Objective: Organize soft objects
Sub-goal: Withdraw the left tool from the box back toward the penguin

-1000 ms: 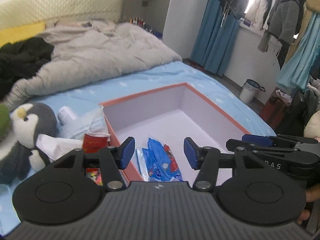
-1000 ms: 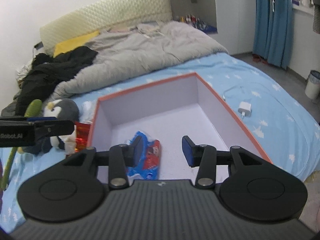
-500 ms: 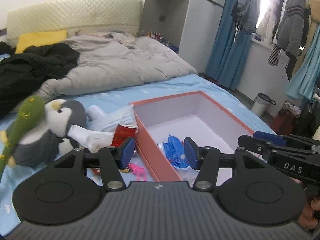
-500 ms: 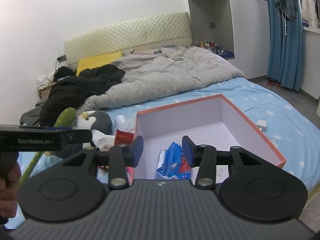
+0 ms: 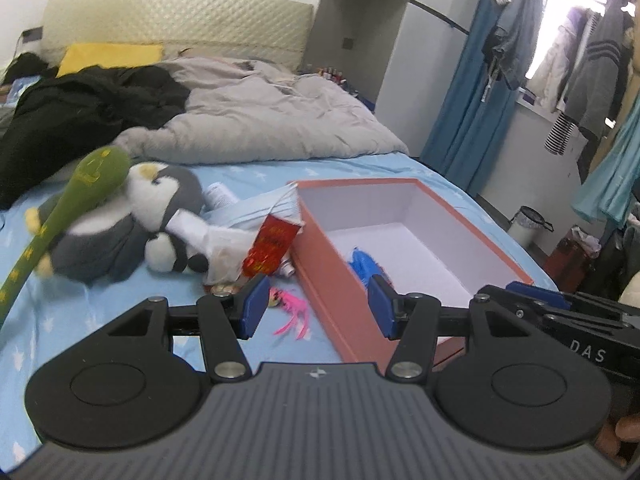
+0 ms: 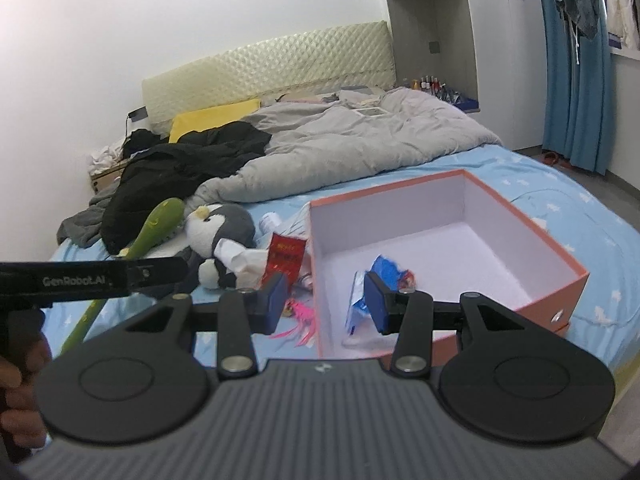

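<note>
An orange box (image 5: 332,280) (image 6: 568,284) with a white inside stands on the blue bed; a blue packet (image 5: 366,266) (image 6: 384,272) lies in it. Left of the box lie a grey penguin plush (image 5: 132,216) (image 6: 224,228), a green plush stick (image 5: 72,200) (image 6: 156,232), a red packet (image 5: 274,246) (image 6: 285,258), white tissue (image 5: 208,236) and a pink item (image 5: 292,312) (image 6: 302,316). My left gripper (image 5: 316,312) is open and empty, above the box's near left corner. My right gripper (image 6: 326,304) is open and empty, over the box's left wall.
A grey duvet (image 5: 260,120) (image 6: 360,144) and black clothes (image 5: 80,104) (image 6: 180,168) cover the far half of the bed. A bin (image 5: 528,224) and hanging clothes (image 5: 592,80) stand at the right. The left gripper's body (image 6: 92,276) shows at the right wrist view's left.
Both grippers have pulled back and up from the box; the views widened and shifted left, bringing the plush toys and small items into view. Both jaws stayed open.
</note>
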Demonstrator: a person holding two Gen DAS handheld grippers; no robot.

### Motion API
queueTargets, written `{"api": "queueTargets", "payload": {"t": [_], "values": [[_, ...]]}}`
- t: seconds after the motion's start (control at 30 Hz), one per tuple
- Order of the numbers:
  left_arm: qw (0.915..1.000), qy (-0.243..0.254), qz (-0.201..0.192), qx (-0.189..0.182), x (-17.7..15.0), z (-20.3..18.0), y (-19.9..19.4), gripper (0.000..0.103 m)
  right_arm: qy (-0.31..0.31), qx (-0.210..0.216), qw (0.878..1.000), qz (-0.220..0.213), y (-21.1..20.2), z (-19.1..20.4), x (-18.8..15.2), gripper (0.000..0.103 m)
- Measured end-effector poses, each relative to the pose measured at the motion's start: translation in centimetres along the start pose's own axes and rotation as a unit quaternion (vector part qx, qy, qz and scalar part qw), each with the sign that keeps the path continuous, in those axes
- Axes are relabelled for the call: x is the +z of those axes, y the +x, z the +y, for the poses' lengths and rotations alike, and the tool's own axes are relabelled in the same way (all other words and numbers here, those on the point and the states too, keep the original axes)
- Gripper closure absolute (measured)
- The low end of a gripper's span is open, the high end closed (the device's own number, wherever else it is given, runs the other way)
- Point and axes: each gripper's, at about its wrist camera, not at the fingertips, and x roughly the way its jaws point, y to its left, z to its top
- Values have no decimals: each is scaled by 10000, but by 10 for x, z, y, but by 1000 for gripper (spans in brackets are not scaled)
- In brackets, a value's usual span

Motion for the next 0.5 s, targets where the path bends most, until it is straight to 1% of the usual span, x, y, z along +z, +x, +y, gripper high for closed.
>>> {"api": "queueTargets", "payload": {"t": [0.23,0.37,0.5], "values": [[9998,-91,43,174,-20,18,-12,42,-109,20,9999,121,-1,23,-21,57],[9995,-212,127,193,-28,26,-12,42,-258,-52,9993,281,2,36,-33,57],[9992,-240,176,265,-34,33,-12,41,-278,-106,9988,391,7,44,-42,57]]}}
